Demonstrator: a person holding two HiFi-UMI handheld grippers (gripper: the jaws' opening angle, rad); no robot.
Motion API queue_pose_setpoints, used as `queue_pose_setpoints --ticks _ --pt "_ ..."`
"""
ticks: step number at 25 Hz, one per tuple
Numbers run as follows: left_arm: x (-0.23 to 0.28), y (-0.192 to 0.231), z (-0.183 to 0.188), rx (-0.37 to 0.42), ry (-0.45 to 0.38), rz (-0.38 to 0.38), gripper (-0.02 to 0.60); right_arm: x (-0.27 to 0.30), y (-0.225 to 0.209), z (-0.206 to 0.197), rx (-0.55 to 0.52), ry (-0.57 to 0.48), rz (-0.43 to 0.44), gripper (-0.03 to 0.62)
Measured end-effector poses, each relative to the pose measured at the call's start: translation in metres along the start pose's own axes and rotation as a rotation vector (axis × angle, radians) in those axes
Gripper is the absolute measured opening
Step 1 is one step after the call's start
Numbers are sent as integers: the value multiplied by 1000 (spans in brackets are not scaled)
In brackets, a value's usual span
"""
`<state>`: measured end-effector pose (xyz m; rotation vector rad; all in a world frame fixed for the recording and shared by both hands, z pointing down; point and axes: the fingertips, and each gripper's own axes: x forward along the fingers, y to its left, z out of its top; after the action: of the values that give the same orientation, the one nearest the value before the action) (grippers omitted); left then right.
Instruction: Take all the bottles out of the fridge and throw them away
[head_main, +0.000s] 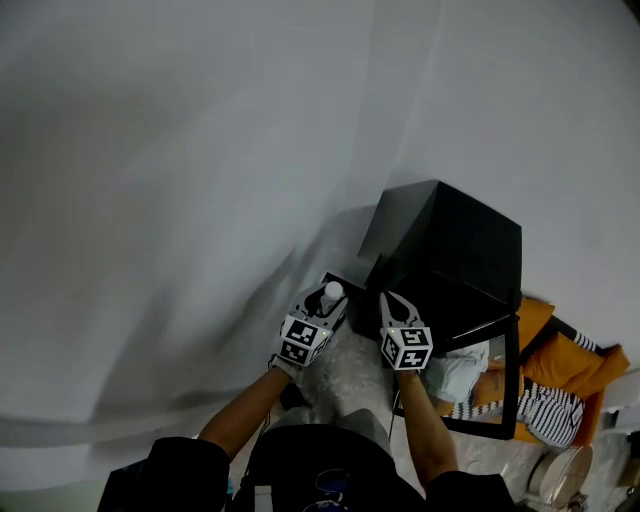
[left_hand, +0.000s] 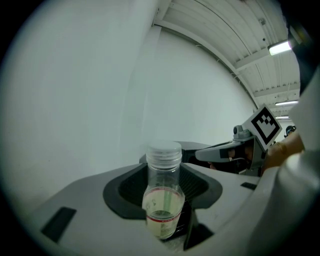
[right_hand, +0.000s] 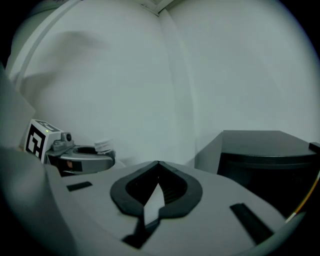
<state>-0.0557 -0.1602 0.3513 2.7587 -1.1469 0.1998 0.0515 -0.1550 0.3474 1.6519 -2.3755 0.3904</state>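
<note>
Filling most of every view is a white wall (head_main: 200, 180). The next largest thing is the black fridge (head_main: 455, 245), which stands on the floor (head_main: 350, 385) close to the wall, to the right of both hands. Its door (head_main: 508, 385) seems to be open toward the person's right. The inside is dark, so I cannot tell if more bottles wait there.

The left hand-held gripper (head_main: 331, 298) is clenched on the bottle (left_hand: 162, 192), with the pads pressing its lower body from both sides. The bottle is upright, its long axis vertical, and the cap (left_hand: 164, 151) is on top, above the jaws. It is clear plastic and almost empty; only a little pale liquid lies at the bottom. So the task's thing is not in the fridge now. It is in the air in front of the person, left of the fridge and well apart from the floor.

The right hand-held gripper (right_hand: 158, 165) is clenched too, jaws tip to tip with nothing between them. It hovers just beside the left one, between the bottle and the fridge. I judge that the right hand is the nearer one for a next bottle, while the left must first carry this one away. A place to throw it shows in no view. I think the left hand must turn away from the fridge to find one.
</note>
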Motion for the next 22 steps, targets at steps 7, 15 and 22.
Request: queue_pose_setpoints --ticks 7,15,22 --pt "12 15 -27 -38 41 36 193 33 -4 -13 -17 37 71 8" --pt "43 12 -53 -59 80 108 193 65 -21 -43 -82 112 216 8" --pt "60 28 -109 -115 122 192 193 94 -38 -88 -101 171 294 8"
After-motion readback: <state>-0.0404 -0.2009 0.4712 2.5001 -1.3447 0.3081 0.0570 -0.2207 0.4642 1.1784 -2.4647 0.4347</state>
